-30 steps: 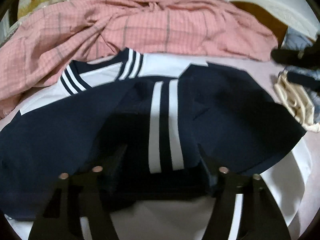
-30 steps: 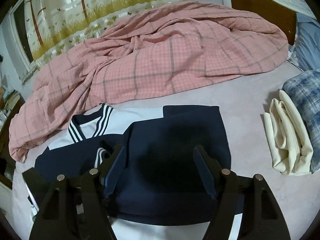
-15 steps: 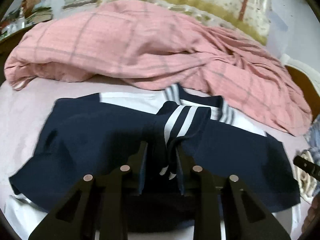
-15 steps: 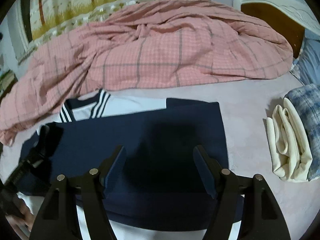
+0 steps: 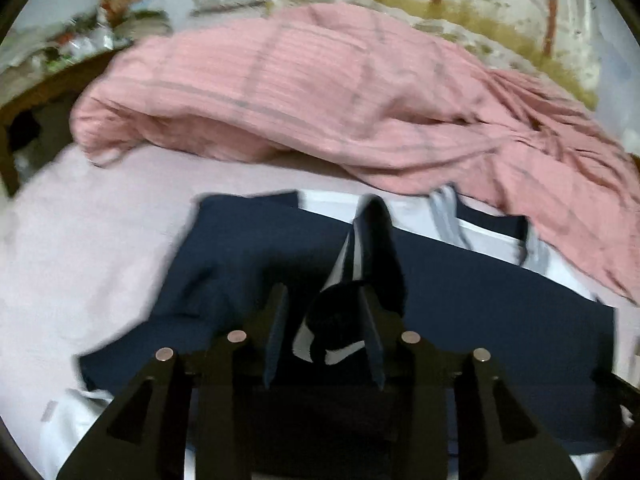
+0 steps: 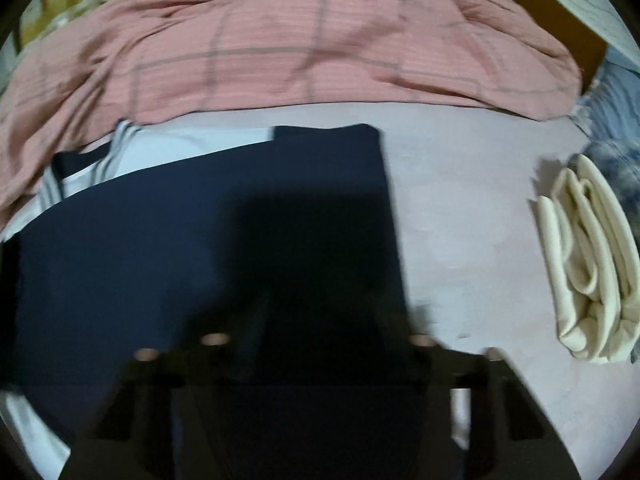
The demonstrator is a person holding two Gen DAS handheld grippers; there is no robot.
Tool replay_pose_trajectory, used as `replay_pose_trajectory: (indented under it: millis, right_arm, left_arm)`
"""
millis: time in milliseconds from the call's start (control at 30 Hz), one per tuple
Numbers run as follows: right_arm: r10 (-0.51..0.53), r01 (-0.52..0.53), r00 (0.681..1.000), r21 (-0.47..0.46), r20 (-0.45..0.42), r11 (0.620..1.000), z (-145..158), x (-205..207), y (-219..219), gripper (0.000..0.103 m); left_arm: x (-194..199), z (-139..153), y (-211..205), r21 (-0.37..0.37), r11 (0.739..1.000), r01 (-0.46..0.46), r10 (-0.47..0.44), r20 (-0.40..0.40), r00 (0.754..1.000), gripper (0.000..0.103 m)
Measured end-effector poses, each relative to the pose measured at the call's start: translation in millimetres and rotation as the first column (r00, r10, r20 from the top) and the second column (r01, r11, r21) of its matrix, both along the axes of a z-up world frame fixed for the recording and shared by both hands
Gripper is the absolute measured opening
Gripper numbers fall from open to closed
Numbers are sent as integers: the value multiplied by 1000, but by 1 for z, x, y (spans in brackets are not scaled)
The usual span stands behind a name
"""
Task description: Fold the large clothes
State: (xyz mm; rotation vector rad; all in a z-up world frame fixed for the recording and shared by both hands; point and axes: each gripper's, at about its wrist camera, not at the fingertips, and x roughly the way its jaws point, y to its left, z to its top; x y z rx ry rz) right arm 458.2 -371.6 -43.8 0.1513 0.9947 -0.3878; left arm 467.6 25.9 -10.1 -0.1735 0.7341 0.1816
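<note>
A navy and white sailor-style garment (image 5: 480,300) lies spread on the pink bed sheet (image 5: 100,240). Its white-striped navy strip (image 5: 360,248) rises from the cloth into my left gripper (image 5: 324,320). The jaws there are opening: the bunched strip leans on the right finger (image 5: 374,332) and stands apart from the left one. In the right wrist view the same garment (image 6: 160,260) fills the left half. My right gripper (image 6: 328,320) hangs low over its right edge, its jaws closing. Blur and darkness hide whether cloth sits between them.
A rumpled pink plaid quilt (image 5: 320,92) (image 6: 300,40) lies just behind the garment. A folded cream cloth (image 6: 588,260) and blue plaid fabric (image 6: 616,160) sit at the right. A wooden headboard (image 6: 560,12) is at far right, a cluttered desk (image 5: 60,68) at left.
My left gripper swung left across the garment, closed on the striped strip, and its jaws have since widened. My right gripper sank toward the navy cloth and its jaws narrowed.
</note>
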Motion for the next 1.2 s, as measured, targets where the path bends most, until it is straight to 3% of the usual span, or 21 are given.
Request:
replay_pose_trajectory:
  millis: [33, 67, 100, 133, 233, 300, 400, 433, 467, 533, 600, 667, 733, 767, 800, 867, 900, 1000, 1067, 1100, 1200]
  right_arm:
    - [-9, 9, 1000, -28, -15, 1000, -2, 0, -1, 12]
    - [-12, 11, 1000, -50, -21, 999, -2, 1, -4, 6]
    - [-18, 16, 1000, -75, -21, 997, -2, 0, -6, 6]
    - [-28, 27, 1000, -73, -12, 997, -2, -1, -9, 6]
    - [-70, 70, 998, -60, 6, 996, 0, -4, -21, 6]
    - [-79, 80, 997, -64, 9, 995, 4, -8, -27, 6]
    - [-37, 37, 998, -11, 47, 999, 15, -18, -35, 8]
    - [-2, -1, 999, 51, 52, 999, 19, -22, -38, 21]
    - [31, -37, 998, 113, 54, 993, 20, -24, -39, 53]
    - [102, -114, 991, 165, 84, 980, 23, -29, -35, 82]
    - [187, -200, 978, 176, 90, 964, 24, -28, -23, 82]
    - [224, -231, 973, 185, 55, 955, 19, -24, -13, 82]
    - [262, -255, 964, 110, -53, 961, 4, -16, 1, 81]
    - [265, -259, 961, 81, -81, 962, -2, -14, 5, 74]
    - [261, -254, 962, 90, -82, 963, -5, -12, 6, 65]
    - [235, -229, 971, 128, -33, 965, -1, -13, 1, 18]
    - [195, -196, 981, 104, 14, 975, 7, -16, -4, 8]
    - [71, -71, 996, 3, 56, 997, 17, -22, -20, 7]
    - [23, -26, 997, 34, 75, 999, 19, -23, -36, 7]
    - [-6, 3, 997, 34, 77, 999, 18, -24, -45, 7]
    - [-20, 19, 998, 27, 56, 999, 7, -22, -54, 7]
  left_arm:
    - [-1, 3, 2, 19, 1000, -18, 18, 6, 1000, 39]
    - [-3, 7, 5, 29, 999, -32, 31, 14, 999, 50]
    - [-6, 11, 9, 20, 999, -28, 27, 27, 999, 63]
    - [-8, 14, 12, 3, 1000, -11, 10, 43, 999, 67]
    - [-11, 22, 17, -22, 1000, 8, -7, 57, 998, 71]
    - [-10, 22, 18, -24, 1000, 13, -11, 48, 999, 82]
    - [0, 12, 17, -18, 999, 32, -32, -1, 999, 84]
    - [4, 7, 18, -11, 1000, 25, -25, -24, 999, 86]
    - [6, 2, 20, -9, 1000, 15, -16, -44, 999, 87]
    - [10, -10, 24, -30, 999, 15, -17, -73, 997, 87]
    - [13, -18, 28, -66, 997, 31, -37, -86, 996, 86]
    - [12, -19, 29, -78, 996, 39, -45, -76, 996, 78]
    - [9, -14, 25, -55, 997, 48, -51, -57, 997, 68]
    - [8, -11, 23, -42, 997, 58, -60, -49, 997, 53]
    - [7, -9, 21, -31, 997, 69, -70, -43, 997, 29]
    - [3, -2, 15, -40, 992, 121, -122, -22, 992, 23]
    - [2, 1, 13, -52, 988, 146, -147, -8, 989, 23]
    - [-3, 13, 8, -88, 975, 202, -201, 17, 979, 24]
    - [-6, 18, 1, -93, 967, 237, -236, 29, 971, 31]
    - [-6, 19, -4, -75, 967, 243, -241, 23, 970, 32]
    - [1, 9, -19, 74, 980, 186, -183, -49, 982, 32]
